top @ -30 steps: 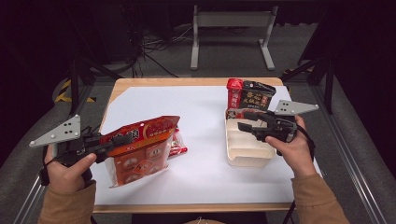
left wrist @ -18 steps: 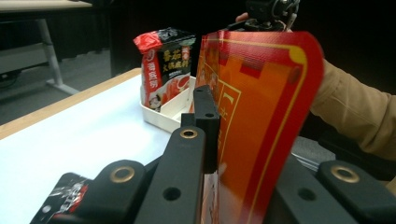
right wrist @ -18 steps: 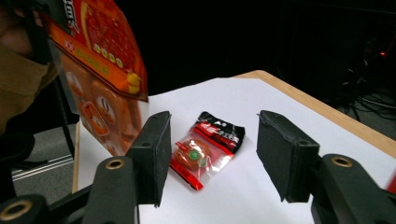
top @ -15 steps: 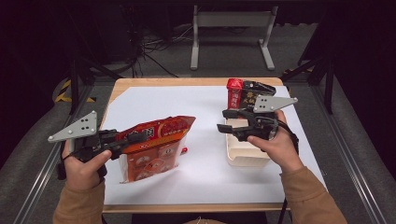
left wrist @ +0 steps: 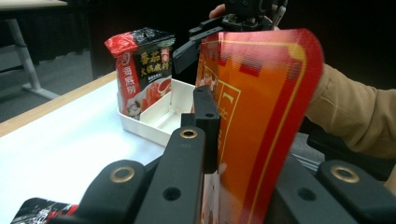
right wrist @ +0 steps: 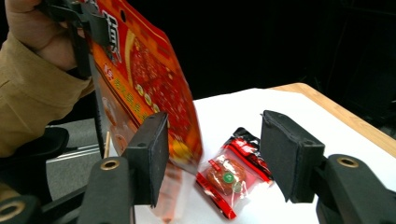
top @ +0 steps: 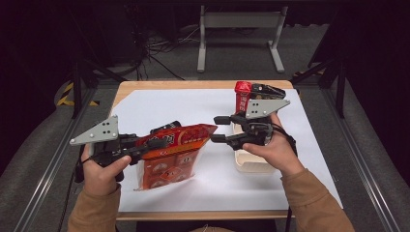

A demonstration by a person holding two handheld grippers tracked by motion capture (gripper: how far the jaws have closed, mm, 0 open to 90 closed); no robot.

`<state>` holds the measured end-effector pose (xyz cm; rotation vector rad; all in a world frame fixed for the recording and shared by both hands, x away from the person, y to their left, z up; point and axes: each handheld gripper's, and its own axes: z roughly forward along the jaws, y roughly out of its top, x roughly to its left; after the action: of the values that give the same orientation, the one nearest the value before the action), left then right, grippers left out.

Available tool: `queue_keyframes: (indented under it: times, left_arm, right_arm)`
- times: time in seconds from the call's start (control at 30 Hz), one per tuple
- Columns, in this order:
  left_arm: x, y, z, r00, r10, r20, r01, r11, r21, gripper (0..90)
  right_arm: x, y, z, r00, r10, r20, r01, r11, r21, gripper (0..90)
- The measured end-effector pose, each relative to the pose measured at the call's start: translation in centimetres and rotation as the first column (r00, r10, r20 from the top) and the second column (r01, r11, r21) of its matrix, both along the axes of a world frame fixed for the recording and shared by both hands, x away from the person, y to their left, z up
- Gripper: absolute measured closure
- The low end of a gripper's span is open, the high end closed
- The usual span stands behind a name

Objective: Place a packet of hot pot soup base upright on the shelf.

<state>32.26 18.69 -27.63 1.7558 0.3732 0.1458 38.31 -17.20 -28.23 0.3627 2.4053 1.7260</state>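
Nearest the person, the left gripper (top: pixel 145 144) is clamped tight on the upper edge of a large orange-red pouch (top: pixel 171 152), which hangs from its jaws above the white sheet (top: pixel 159 104) covering the table, its lower end down by the sheet on the person's left side. In the left gripper view the pouch's (left wrist: pixel 261 121) glossy face stands upright, pinched between the two black jaws, with a corner of another red and black packet (left wrist: pixel 39 210) at the bottom left. Just beyond the pouch's free top corner, the right gripper (top: pixel 217 129) points at it with its jaws apart; they have just been opening, and their tips sit close to the corner without pressing on it. In the right gripper view the pouch (right wrist: pixel 144 79) hangs just in front of the near jaw, partly hidden behind it, and a small red sachet (right wrist: pixel 233 175) lies flat on the sheet in the gap between the two jaws, farther off and untouched. Behind the right hand (top: pixel 273 150) sits a white divided tray (top: pixel 251 164), and at its far end a red and black soup-base packet (top: pixel 251 96) stands upright in one compartment.
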Motion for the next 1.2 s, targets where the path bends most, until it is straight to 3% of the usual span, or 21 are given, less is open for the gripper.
queue_keyframes:
  times: [0.4,0.6,0.77,1.0,1.1,1.2]
  left_arm:
    - [0.0,-1.0,-0.1,0.9996,-0.027,0.000,0.027,0.9996,-0.010,90.0]
    - [0.1,-1.6,-0.1,0.9991,-0.041,0.006,0.041,0.9991,-0.014,90.0]
    - [0.2,-1.9,-0.2,0.9993,-0.037,0.000,0.037,0.9991,-0.020,90.0]
    - [0.1,-1.7,-0.2,0.9997,-0.019,0.016,0.019,0.9995,-0.025,89.9]
    - [0.3,-1.6,-0.3,0.9997,-0.019,0.014,0.020,0.9993,-0.033,89.8]
    - [0.3,-1.5,-0.3,0.9995,-0.026,0.015,0.026,0.9987,-0.043,89.5]
  right_arm:
    - [-0.1,1.9,-0.3,0.9972,0.074,0.001,-0.074,0.997,0.000,40.8]
    - [-0.2,3.0,-0.5,0.9942,0.107,0.008,-0.107,0.994,-0.013,45.0]
    - [-0.5,3.5,-0.5,0.9887,0.149,0.015,-0.148,0.989,-0.022,56.7]
    - [-1.0,3.6,-0.1,0.9796,0.200,0.019,-0.199,0.979,-0.035,83.5]
    - [-1.4,3.6,0.2,0.9766,0.213,0.033,-0.211,0.976,-0.046,88.8]
    - [-1.7,3.6,0.7,0.9791,0.200,0.038,-0.197,0.978,-0.061,89.4]
